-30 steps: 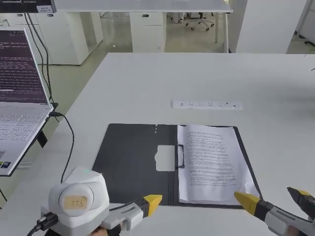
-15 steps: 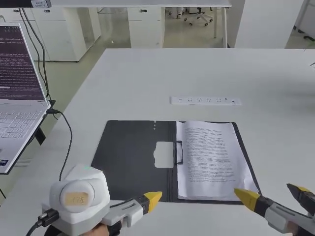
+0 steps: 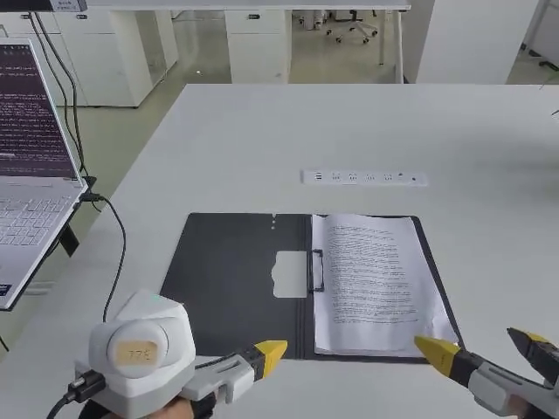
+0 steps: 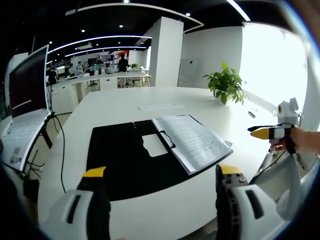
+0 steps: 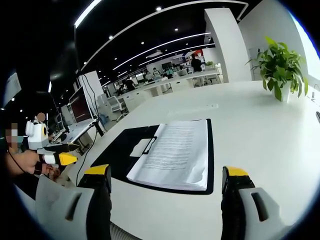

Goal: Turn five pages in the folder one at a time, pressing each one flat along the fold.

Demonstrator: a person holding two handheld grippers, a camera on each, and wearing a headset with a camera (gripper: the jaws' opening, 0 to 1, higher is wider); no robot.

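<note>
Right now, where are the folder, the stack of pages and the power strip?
folder [image 3: 223, 288]: head view, bare left inside cover.
stack of pages [image 3: 376, 279]: head view, middle of the top sheet.
power strip [image 3: 364, 178]: head view, middle of its top face.

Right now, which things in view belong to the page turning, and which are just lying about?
For the job: black folder, stack of pages on its right half, left gripper and right gripper, both with jaws open and empty.
Lying about: white power strip beyond the folder, laptop at the left, black cable beside it, potted plant.
</note>
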